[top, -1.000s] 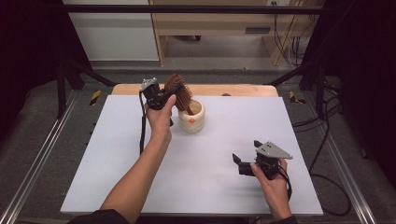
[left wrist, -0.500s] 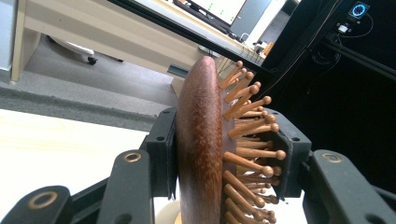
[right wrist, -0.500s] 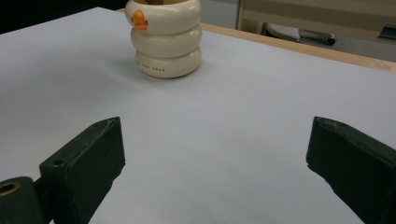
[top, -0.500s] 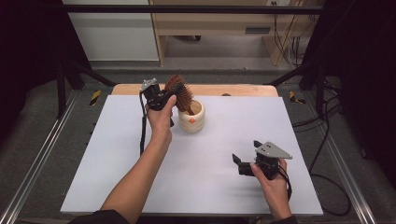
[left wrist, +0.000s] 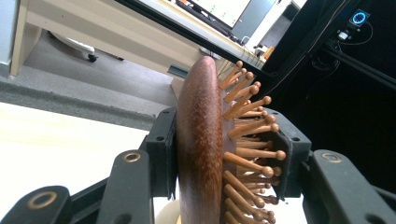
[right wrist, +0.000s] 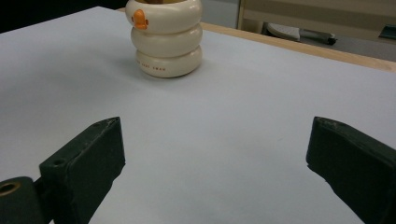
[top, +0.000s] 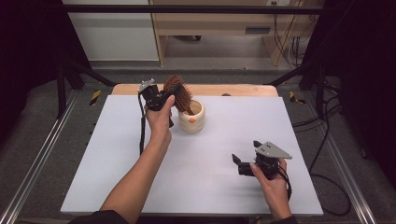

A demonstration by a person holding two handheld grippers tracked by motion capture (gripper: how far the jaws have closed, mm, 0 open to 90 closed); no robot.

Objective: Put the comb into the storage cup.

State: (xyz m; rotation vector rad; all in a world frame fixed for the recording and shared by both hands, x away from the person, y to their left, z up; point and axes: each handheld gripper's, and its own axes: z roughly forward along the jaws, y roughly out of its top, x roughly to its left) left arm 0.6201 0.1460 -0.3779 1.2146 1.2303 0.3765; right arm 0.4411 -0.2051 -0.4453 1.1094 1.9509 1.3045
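Observation:
A brown wooden hairbrush [top: 178,92] stands with its handle down in a cream ringed cup [top: 192,117] at the table's far middle. My left gripper [top: 167,95] is shut on the brush head, one jaw on its smooth back and one on the bristle side. In the left gripper view the hairbrush [left wrist: 201,144] stands edge-on between the jaws, wooden pins pointing right. My right gripper [top: 237,164] rests open near the front right of the table, nothing between its jaws. The right gripper view looks across the table at the cup [right wrist: 165,38], which has an orange mark.
The white table top [top: 112,163] has a wooden strip [top: 233,90] along its far edge. Metal rails [top: 37,158] run along both sides. Cables [top: 322,140] trail over the floor to the right. Wooden furniture [top: 215,28] stands beyond the table.

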